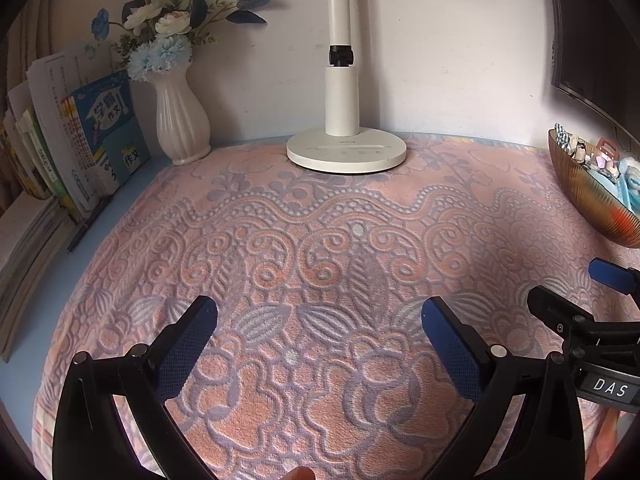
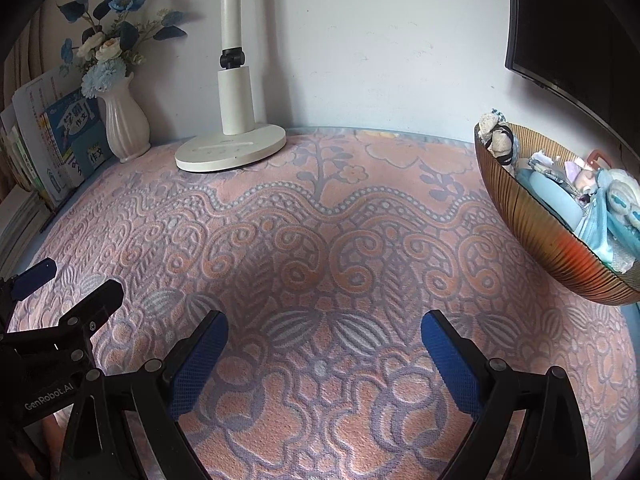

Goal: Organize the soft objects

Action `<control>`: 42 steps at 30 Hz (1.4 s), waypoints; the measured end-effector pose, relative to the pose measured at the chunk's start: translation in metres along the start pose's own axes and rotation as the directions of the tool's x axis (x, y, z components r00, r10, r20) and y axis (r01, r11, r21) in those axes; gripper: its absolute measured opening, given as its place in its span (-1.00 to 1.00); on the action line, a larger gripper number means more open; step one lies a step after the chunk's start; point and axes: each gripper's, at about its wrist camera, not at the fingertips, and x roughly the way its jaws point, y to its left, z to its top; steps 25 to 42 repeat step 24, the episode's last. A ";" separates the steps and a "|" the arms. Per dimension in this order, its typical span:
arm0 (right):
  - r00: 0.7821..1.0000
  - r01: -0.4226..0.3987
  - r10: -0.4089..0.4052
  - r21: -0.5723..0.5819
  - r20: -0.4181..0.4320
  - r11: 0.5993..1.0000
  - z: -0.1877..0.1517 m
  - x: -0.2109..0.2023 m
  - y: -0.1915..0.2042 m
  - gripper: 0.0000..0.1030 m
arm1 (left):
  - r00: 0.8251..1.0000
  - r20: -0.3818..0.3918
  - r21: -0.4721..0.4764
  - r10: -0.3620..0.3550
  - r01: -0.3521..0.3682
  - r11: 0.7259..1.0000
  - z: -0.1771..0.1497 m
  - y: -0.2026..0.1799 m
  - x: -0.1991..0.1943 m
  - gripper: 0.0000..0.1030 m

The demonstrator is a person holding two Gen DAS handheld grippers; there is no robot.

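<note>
Soft things (image 2: 600, 204) fill the ribbed amber bowl (image 2: 536, 240) at the right side of the table: pale blue cloth pieces, a fuzzy blue-and-white item, something knotted and cream-coloured near the far rim, and what looks like a pink clip. They are heaped together, so I cannot tell each one apart. From the left wrist camera the same bowl (image 1: 588, 184) shows only partly at the right edge.

A pink and grey patterned towel (image 2: 320, 248) covers the table, and nothing lies on its open middle. At the back a white desk lamp (image 2: 234, 144) stands with its round base on the towel. To its left a white vase (image 2: 124, 120) holds blue and cream artificial flowers, and beside the vase a row of books (image 2: 60, 148) leans against the wall. A dark screen (image 2: 580, 32) hangs at the upper right.

Both grippers hover above the near part of the towel, side by side and apart. The left gripper (image 1: 320, 336) has its blue-padded fingers spread wide with nothing between them. The right gripper (image 2: 324, 344) is likewise spread wide and holds nothing. Each is just visible at the edge of the other's view.
</note>
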 end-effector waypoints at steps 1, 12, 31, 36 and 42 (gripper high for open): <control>1.000 0.003 -0.003 -0.005 0.000 1.000 0.000 0.000 0.001 0.88 | 1.000 0.001 0.000 0.003 -0.003 1.000 0.000 0.000 0.000 0.98; 1.000 0.006 -0.006 -0.023 -0.001 1.000 0.000 0.001 0.003 0.88 | 1.000 -0.006 0.003 0.015 -0.015 1.000 0.000 0.000 0.001 0.98; 1.000 0.011 -0.012 -0.037 -0.018 0.999 0.000 0.004 0.003 0.88 | 0.998 0.045 0.031 0.031 -0.033 0.999 -0.001 -0.004 -0.005 0.98; 1.000 0.011 -0.012 -0.037 -0.018 0.999 0.000 0.004 0.003 0.88 | 0.998 0.045 0.031 0.031 -0.033 0.999 -0.001 -0.004 -0.005 0.98; 1.000 0.011 -0.012 -0.037 -0.018 0.999 0.000 0.004 0.003 0.88 | 0.998 0.045 0.031 0.031 -0.033 0.999 -0.001 -0.004 -0.005 0.98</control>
